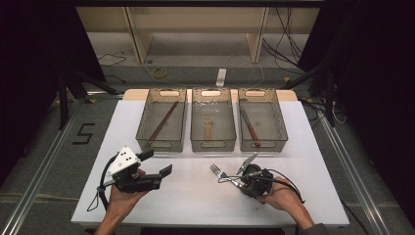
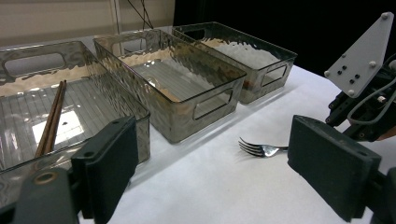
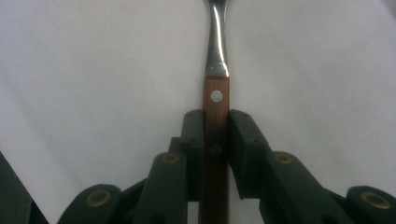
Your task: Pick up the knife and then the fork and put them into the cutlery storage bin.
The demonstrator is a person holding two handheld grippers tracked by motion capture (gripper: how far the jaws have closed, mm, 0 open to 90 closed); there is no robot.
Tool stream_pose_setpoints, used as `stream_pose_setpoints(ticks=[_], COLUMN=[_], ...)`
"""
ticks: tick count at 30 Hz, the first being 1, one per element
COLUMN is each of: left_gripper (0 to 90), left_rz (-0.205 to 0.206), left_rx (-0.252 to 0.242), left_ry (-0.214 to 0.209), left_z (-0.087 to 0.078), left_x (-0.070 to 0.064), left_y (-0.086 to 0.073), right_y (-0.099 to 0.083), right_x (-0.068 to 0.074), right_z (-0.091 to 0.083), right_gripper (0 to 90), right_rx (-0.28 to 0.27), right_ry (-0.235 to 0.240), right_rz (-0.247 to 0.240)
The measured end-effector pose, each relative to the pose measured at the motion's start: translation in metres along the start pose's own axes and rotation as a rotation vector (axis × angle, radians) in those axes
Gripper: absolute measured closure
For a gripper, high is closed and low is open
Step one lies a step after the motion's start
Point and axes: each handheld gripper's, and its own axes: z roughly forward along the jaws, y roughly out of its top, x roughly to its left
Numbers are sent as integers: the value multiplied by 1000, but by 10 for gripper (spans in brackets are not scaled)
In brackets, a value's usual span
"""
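Note:
A fork (image 1: 219, 172) with a wooden handle (image 3: 216, 116) and steel neck lies on the white table, tines pointing away to the left. My right gripper (image 3: 216, 122) is shut on the fork's handle, low over the table at front right (image 1: 241, 181). My left gripper (image 1: 159, 164) is held above the table at front left, jaws wide open with nothing between them (image 2: 212, 172). From the left gripper view the fork's tines (image 2: 254, 148) rest on the table in front of the right gripper's grey plate (image 2: 364, 53).
Three clear bins stand in a row at the back of the table: the left bin (image 1: 162, 122) holds brown chopsticks (image 2: 50, 121), the middle bin (image 1: 212, 125) a wooden-handled fork, the right bin (image 1: 262, 125) a knife. Cables and shelving lie beyond the table.

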Motion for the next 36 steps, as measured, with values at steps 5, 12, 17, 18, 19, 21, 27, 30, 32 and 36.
stream_pose_setpoints(ticks=[5,12,17,18,19,21,27,30,32,36], left_gripper=[160,160,160,160,160,160,160,160,160,160], left_rz=[0,-3,-3,-3,-4,-5,-5,-4,-4,-3], left_rx=[0,-1,1,0,0,0,0,-1,-1,-4], left_ry=[1,2,1,1,1,2,2,3,3,4], left_z=[0,-1,-1,-1,-1,-1,-1,-1,-1,-1], left_x=[0,0,1,1,1,1,1,1,1,0], left_y=[0,0,0,0,0,0,0,0,0,0], right_y=[0,-1,-2,-3,-3,-4,-7,-9,-10,-11], right_x=[-4,-7,-10,-11,-12,-15,-25,-31,-35,-46], right_z=[-2,-8,-15,-17,-19,-23,-36,-43,-47,-57], right_gripper=[771,771,771,771,771,771,771,771,771,771], right_rx=[-22,-62,-116,-130,-144,-174,-255,-282,-311,-364], right_ry=[9,1,-7,-12,-12,-17,-11,-13,-17,-34], right_rz=[11,17,26,29,33,40,73,94,106,133])
